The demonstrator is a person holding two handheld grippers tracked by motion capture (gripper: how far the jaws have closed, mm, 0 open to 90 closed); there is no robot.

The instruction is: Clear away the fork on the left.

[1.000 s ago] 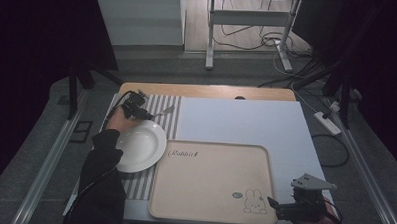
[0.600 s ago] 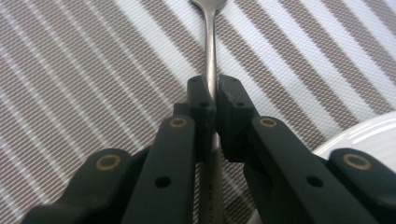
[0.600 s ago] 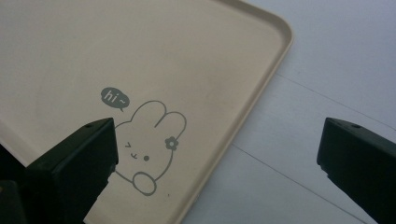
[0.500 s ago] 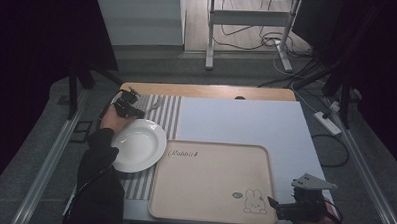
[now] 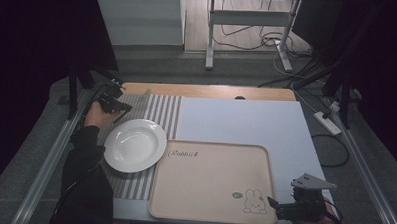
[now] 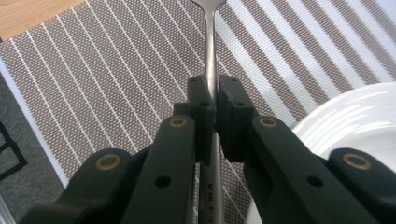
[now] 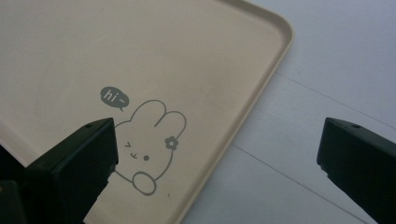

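Observation:
My left gripper [image 5: 117, 105] is at the far left of the striped placemat [image 5: 161, 110], beyond the white plate [image 5: 134, 145]. Its jaws have just closed and are shut on a metal utensil [image 6: 210, 42]. In the left gripper view the pads [image 6: 201, 100] clamp the handle, which runs on over the placemat [image 6: 116, 70], and the plate's rim [image 6: 355, 121] is at the right. My right gripper [image 5: 273, 204] is open at the near right corner of the beige tray [image 5: 209, 182]. In the right gripper view its jaws [image 7: 217, 144] straddle the tray's edge [image 7: 261, 88] by the rabbit drawing [image 7: 149, 140].
A pale blue sheet [image 5: 246, 118] covers the right and far part of the table. A strip of bare wood [image 5: 207, 91] runs along the far edge. On the floor beyond are a desk frame [image 5: 209, 42], cables and a power strip [image 5: 328, 122].
My left gripper has closed on the utensil and moved left toward the placemat's far left corner, carrying the utensil with it. The right gripper has stayed in place.

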